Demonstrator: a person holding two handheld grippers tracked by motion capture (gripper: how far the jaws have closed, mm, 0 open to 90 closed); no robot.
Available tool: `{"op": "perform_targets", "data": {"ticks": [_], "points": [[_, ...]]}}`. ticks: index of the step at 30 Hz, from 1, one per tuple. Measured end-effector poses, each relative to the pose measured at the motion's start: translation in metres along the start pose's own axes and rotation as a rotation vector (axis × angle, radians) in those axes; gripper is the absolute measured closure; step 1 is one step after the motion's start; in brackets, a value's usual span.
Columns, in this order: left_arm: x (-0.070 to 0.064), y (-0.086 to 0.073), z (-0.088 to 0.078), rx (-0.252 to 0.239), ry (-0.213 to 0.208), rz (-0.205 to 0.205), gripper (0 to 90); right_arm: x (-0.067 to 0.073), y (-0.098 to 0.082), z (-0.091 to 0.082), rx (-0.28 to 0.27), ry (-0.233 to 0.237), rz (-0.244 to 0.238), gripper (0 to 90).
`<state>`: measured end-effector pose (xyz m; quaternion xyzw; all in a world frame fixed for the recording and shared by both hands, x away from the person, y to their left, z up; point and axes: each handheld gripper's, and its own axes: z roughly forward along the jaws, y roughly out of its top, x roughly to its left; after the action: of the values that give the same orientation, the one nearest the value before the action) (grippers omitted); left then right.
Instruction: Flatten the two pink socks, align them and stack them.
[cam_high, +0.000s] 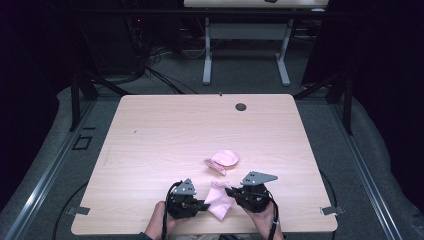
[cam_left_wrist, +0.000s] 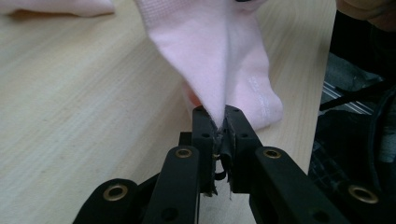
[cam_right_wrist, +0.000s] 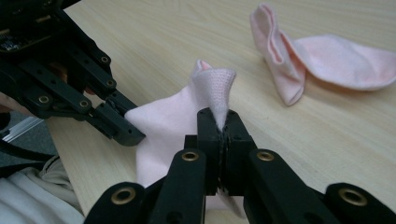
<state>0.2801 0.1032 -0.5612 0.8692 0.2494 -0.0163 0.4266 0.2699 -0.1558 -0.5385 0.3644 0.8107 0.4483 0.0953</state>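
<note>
From the high view, a pink sock (cam_high: 219, 201) hangs between the two grippers near the worktop's (cam_high: 160, 135) near edge, a little right of its middle; a second sock (cam_high: 223, 160) lies crumpled just beyond it, toward the worktop's middle. The left gripper (cam_high: 206, 204) points right and the right gripper (cam_high: 229, 190) points left, tips facing each other across the sock, each held by a hand coming in over the near edge. The left gripper view shows what the high view cannot: the jaws are pinched tight on a fold of the sock (cam_left_wrist: 219, 60), whose fabric fans up and away from the tips, with its hemmed edge drooping to the right near the worktop's edge. The right gripper view shows its own jaws likewise clamped on a ribbed corner of the sock (cam_right_wrist: 212, 91), the left gripper (cam_right_wrist: 133, 135) biting the sock's far side, and the second sock (cam_right_wrist: 322, 60) lying flat on the wood, well apart.
</note>
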Motion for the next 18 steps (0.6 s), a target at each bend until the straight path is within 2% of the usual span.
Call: {"op": "perform_targets", "data": {"ticks": [1,2,3,4,5,6,8,9,11,12,13,14,15,16,17,18], "points": [[-0.001,0.005,-0.006,-0.004,0.005,0.002,84.6,0.001,0.001,-0.002,-0.010,-0.001,-0.002,88.0],[-0.002,0.018,-0.018,0.003,0.021,0.012,84.6,0.002,0.003,-0.007,-0.029,-0.009,0.000,88.0],[-0.002,0.018,-0.018,0.003,0.021,0.012,84.5,0.002,0.003,-0.007,-0.029,-0.009,0.000,88.0],[-0.005,0.033,-0.027,0.019,0.044,0.013,84.3,0.003,0.005,-0.010,-0.044,-0.014,-0.001,88.0],[-0.005,0.033,-0.027,0.019,0.044,0.013,84.2,0.003,0.005,-0.010,-0.044,-0.014,-0.001,88.0],[-0.004,0.040,-0.030,0.033,0.031,0.016,84.2,0.004,0.006,-0.012,-0.053,-0.018,0.000,88.0],[-0.003,0.059,-0.030,0.075,0.016,-0.017,83.7,0.004,0.005,-0.015,-0.065,-0.043,0.009,88.0],[-0.003,0.059,-0.030,0.075,0.016,-0.017,83.2,0.004,0.005,-0.015,-0.065,-0.043,0.009,88.0],[0.000,0.067,-0.022,0.114,0.001,-0.031,81.8,0.002,0.002,-0.015,-0.069,-0.076,0.027,88.0],[0.002,0.069,-0.016,0.115,0.010,-0.038,79.2,-0.001,0.000,-0.015,-0.059,-0.094,0.034,88.0],[0.005,0.070,-0.010,0.106,-0.016,-0.049,77.1,-0.005,-0.004,-0.014,-0.047,-0.109,0.044,88.0],[0.010,0.068,0.003,0.105,-0.007,-0.079,69.0,-0.014,-0.014,-0.011,-0.026,-0.149,0.079,88.0],[0.010,0.068,0.003,0.105,-0.007,-0.079,67.6,-0.014,-0.014,-0.011,-0.026,-0.149,0.079,88.0],[0.012,0.066,0.008,0.106,-0.003,-0.084,67.6,-0.019,-0.018,-0.009,-0.008,-0.167,0.091,88.0],[0.015,0.063,0.013,0.103,0.001,-0.101,63.4,-0.022,-0.022,-0.007,0.006,-0.187,0.099,88.0],[0.016,0.060,0.016,0.111,0.025,-0.109,60.2,-0.025,-0.026,-0.006,0.018,-0.203,0.116,87.9]]}}
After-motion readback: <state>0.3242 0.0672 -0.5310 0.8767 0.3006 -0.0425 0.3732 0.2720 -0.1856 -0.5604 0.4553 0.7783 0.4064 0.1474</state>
